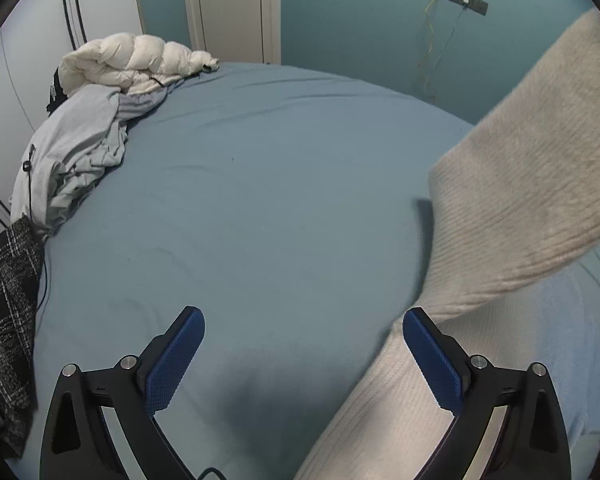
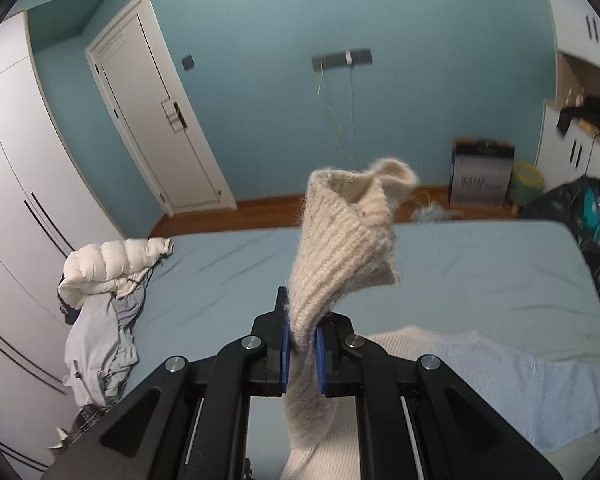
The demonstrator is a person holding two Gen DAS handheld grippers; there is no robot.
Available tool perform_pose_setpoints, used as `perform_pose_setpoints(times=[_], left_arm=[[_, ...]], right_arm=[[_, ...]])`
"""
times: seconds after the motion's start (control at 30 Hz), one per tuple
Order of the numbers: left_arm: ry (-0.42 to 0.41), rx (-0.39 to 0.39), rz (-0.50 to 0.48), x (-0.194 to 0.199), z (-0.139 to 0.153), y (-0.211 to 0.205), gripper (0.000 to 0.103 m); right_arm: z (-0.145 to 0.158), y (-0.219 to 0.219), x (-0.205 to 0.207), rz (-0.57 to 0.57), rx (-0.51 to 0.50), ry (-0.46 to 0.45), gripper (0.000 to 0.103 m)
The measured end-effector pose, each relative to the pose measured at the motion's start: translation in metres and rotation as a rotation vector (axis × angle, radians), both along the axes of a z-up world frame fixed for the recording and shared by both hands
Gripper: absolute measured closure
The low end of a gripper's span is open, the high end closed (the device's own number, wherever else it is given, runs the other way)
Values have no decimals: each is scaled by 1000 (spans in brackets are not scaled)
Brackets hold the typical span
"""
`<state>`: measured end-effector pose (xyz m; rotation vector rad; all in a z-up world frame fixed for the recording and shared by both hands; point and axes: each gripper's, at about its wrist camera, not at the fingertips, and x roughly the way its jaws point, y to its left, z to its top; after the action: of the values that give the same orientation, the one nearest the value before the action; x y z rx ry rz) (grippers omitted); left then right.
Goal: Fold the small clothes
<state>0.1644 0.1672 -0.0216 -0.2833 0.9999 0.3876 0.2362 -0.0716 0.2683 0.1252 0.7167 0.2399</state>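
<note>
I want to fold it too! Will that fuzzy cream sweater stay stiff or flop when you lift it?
Probably floppy: the sweater droops and curls over above the right hand-held gripper pinching it. Likely soft and stretchy, given its ribbed knit. It seems unlikely to slip, since fuzzy fibres catch on the blue pads.

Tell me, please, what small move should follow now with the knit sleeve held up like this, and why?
Probably the right gripper, shut on the cream knit sleeve, should carry it across and lay it flat on the blue bed sheet. The sleeve hangs lifted above the bed, and the left gripper is open and holds nothing, so it can pin or smooth the fabric afterwards.
</note>
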Motion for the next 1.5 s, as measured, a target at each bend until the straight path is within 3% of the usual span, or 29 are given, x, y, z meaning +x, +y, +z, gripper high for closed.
perform_pose_setpoints(times=[0.1, 0.23, 0.33, 0.43, 0.53, 0.57, 0.6, 0.67, 0.7, 0.77, 0.83, 0.9, 0.93, 1.0, 1.07, 1.13, 1.2, 1.27, 1.37, 1.5], left_arm=[[-6, -20, 1, 0, 0, 1, 2], [-16, 6, -9, 0, 4, -3, 2], [-13, 15, -17, 1, 4, -5, 2], [-2, 29, -26, 2, 2, -9, 2], [12, 53, -41, 4, 1, -14, 2], [22, 70, -51, 6, 0, -17, 2], [31, 86, -61, 7, -1, -20, 2], [48, 123, -88, 10, -4, -26, 2], [59, 156, -113, 12, -6, -32, 2], [92, 225, -170, 17, -14, -45, 2], [135, 310, -256, 23, -25, -63, 2], [187, 393, -347, 29, -42, -84, 2], [210, 414, -378, 32, -51, -91, 2], [267, 423, -441, 38, -74, -106, 2], [320, 423, -507, 45, -98, -120, 2], [346, 477, -554, 51, -116, -130, 2], [310, 597, -562, 62, -132, -136, 2], [274, 633, -555, 70, -141, -132, 0], [227, 552, -517, 76, -141, -116, 0], [219, 230, -358, 83, -134, -62, 0]], right_arm=[[-3, -20, 0, -56, 17, -11, 96], [-26, -85, -17, -179, 11, -14, 96], [-52, -138, -39, -271, 5, -5, 96], [-103, -197, -53, -390, -40, 29, 96], [-198, -246, -47, -434, -126, 187, 84], [-238, -264, -46, -431, -173, 289, 67], [-264, -278, -46, -439, -215, 377, 61], [-325, -315, -63, -501, -260, 569, 61], [-338, -327, -74, -517, -217, 598, 61], [-347, -347, -111, -520, -6, 573, 61], [-344, -352, -145, -495, 148, 503, 52], [-340, -348, -176, -483, 237, 409, 20], [-339, -345, -187, -479, 261, 364, 15], [-345, -343, -207, -478, 287, 295, 12], [-355, -338, -202, -449, 312, 328, 12], [-359, -329, -190, -392, 366, 346, 12], [-358, -328, -185, -382, 370, 343, 12], [-362, -329, -186, -375, 364, 342, 12], [-368, -333, -184, -371, 401, 367, 12], [-361, -329, -186, -357, 458, 352, 12]])
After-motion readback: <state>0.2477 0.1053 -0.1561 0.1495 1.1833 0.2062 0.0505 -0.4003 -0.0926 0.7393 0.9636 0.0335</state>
